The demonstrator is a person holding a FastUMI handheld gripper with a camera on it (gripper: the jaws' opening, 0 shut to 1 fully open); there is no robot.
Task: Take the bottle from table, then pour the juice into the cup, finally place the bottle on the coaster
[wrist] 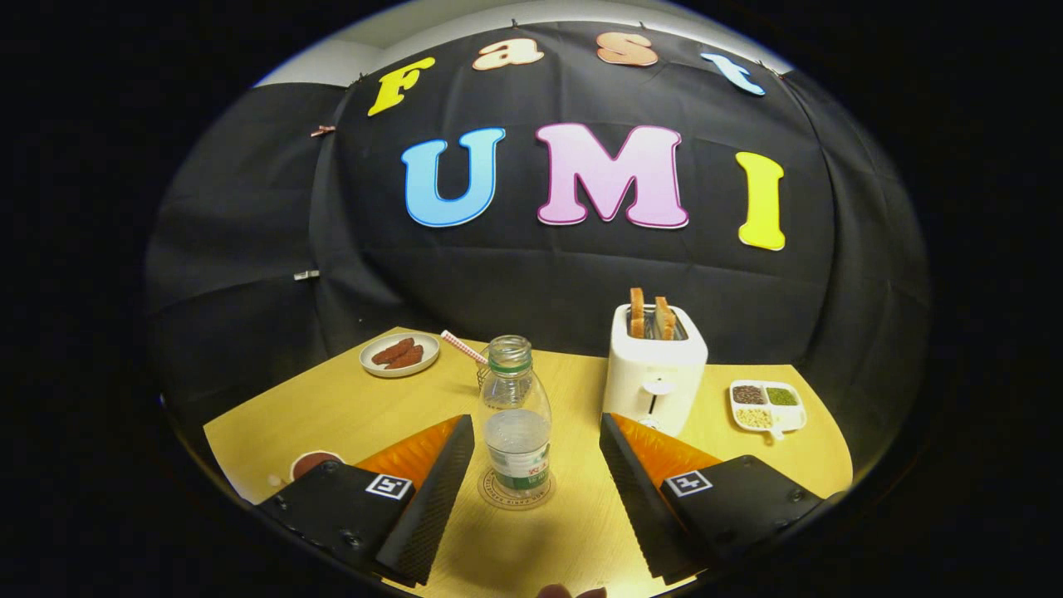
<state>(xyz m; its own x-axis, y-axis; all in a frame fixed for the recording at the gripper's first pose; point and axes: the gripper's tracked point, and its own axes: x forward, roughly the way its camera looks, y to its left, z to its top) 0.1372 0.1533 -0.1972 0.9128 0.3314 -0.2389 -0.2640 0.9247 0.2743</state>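
The gripper (536, 473) hangs low over the wooden bench (357, 407) with its jaws spread wide and released, pressing on nothing. Between the two fingers, clear of both, a clear plastic bottle (515, 419) stands upright on a round coaster (515, 494). The bottle has no cap on its neck, a green ring below the mouth and a green and white label around its lower body; whatever liquid it holds is clear, and its level is hard to read.

Just behind the bottle, a red-and-white striped straw (462, 346) slants up out of something largely hidden by the bottle, so what holds it cannot be told. Beyond the left finger, a small round plate (399, 355) carries two or three reddish-brown sausage-like pieces. Close outside the left finger, a cup (315, 463) holds a dark reddish-brown drink.

Beyond the right finger stands a white toaster (654, 378) with two slices of toast (650, 316) upright in its slots. To its right lies a white divided dish (767, 406) with three compartments: dark brown grains, green grains and pale yellow beans.
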